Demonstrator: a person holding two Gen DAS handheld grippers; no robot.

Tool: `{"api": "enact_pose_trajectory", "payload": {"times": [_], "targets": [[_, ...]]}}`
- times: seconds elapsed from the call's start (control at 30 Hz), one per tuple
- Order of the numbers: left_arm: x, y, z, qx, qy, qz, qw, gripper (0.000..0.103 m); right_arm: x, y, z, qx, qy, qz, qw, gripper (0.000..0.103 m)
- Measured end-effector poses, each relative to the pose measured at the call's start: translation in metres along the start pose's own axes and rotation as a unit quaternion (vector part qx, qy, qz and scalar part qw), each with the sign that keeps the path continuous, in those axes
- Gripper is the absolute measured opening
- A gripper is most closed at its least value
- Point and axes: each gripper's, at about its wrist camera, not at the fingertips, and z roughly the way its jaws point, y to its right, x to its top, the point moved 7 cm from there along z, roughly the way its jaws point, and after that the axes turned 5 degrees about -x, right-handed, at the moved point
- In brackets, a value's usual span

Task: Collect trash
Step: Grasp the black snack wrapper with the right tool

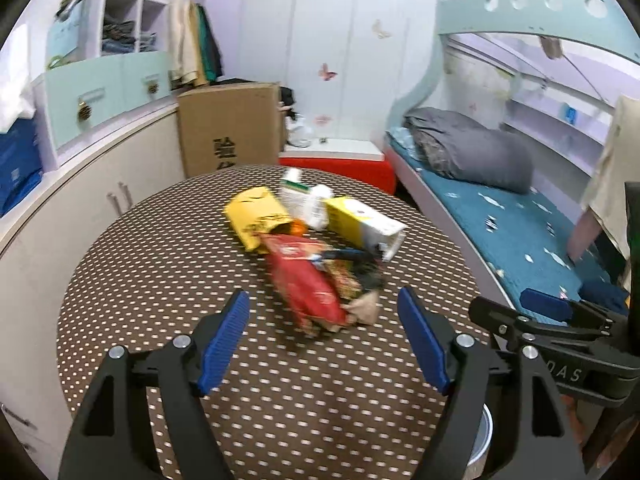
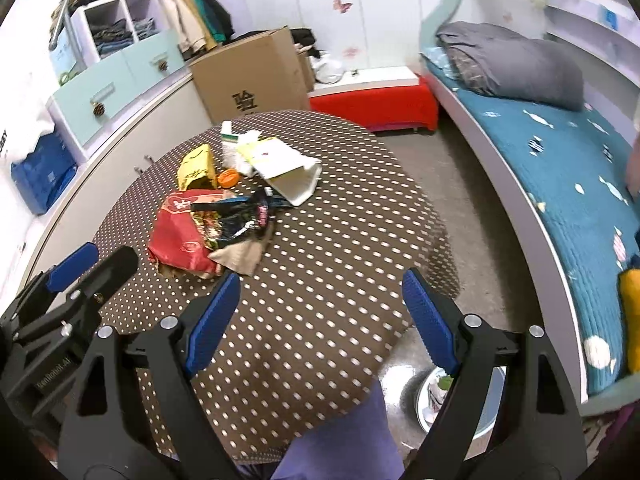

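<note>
A loose heap of trash lies near the middle of the polka-dot worktop (image 2: 320,280). A crumpled red snack bag (image 2: 180,236) lies nearest, touching a dark wrapper (image 2: 240,216) and a tan paper scrap (image 2: 240,256). Behind them lie a yellow pouch (image 2: 196,168), an orange cap (image 2: 228,178), an open-ended white and yellow carton (image 2: 280,168) on its side, and a small white and green box (image 2: 228,136).

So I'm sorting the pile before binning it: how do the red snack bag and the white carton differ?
The red snack bag is soft and crumpled, while the white carton is stiff and box-shaped. The bag lies at the near end of the pile, the carton farther back with its open end facing the camera. Both lie flat on the dotted table, untouched.
</note>
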Motion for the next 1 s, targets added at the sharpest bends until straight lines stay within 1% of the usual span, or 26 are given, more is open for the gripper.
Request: {"api": "enact_pose_trajectory", "payload": {"times": [0.17,0.27,0.43,0.5,0.63,0.73,0.77,0.83,0.87,1.0], "targets": [[0.003,-0.035,0.014,0.020,-0.011,-0.029,0.9993,0.075,0.008,-0.020,0.023,0.013,-0.015,-0.016,1.000,0.082],[0.003,-0.048,0.022,0.026,-0.017,-0.043,0.9986,0.075,0.015,-0.032,0.039,0.027,-0.025,-0.025,0.999,0.082],[0.006,-0.069,0.038,0.028,-0.028,-0.062,0.9973,0.075,0.023,-0.054,0.065,0.063,-0.048,-0.040,0.996,0.082],[0.007,-0.075,0.044,0.027,-0.031,-0.068,0.9968,0.075,0.025,-0.061,0.072,0.067,-0.054,-0.048,0.995,0.082],[0.005,-0.083,0.052,0.022,-0.040,-0.081,0.9957,0.075,0.029,-0.074,0.092,0.084,-0.071,-0.056,0.992,0.082],[0.005,-0.085,0.057,0.019,-0.044,-0.087,0.9951,0.075,0.030,-0.081,0.105,0.108,-0.081,-0.057,0.989,0.081],[0.004,-0.085,0.059,0.017,-0.045,-0.088,0.9949,0.075,0.030,-0.082,0.109,0.115,-0.087,-0.053,0.988,0.076],[0.005,-0.085,0.061,0.013,-0.048,-0.091,0.9946,0.075,0.032,-0.082,0.110,0.132,-0.085,-0.042,0.987,0.071],[0.005,-0.084,0.062,0.010,-0.049,-0.091,0.9945,0.075,0.033,-0.081,0.107,0.132,-0.079,-0.039,0.987,0.069],[0.007,-0.075,0.066,-0.005,-0.049,-0.093,0.9944,0.080,0.036,-0.071,0.096,0.113,-0.056,-0.039,0.991,0.067]]}}
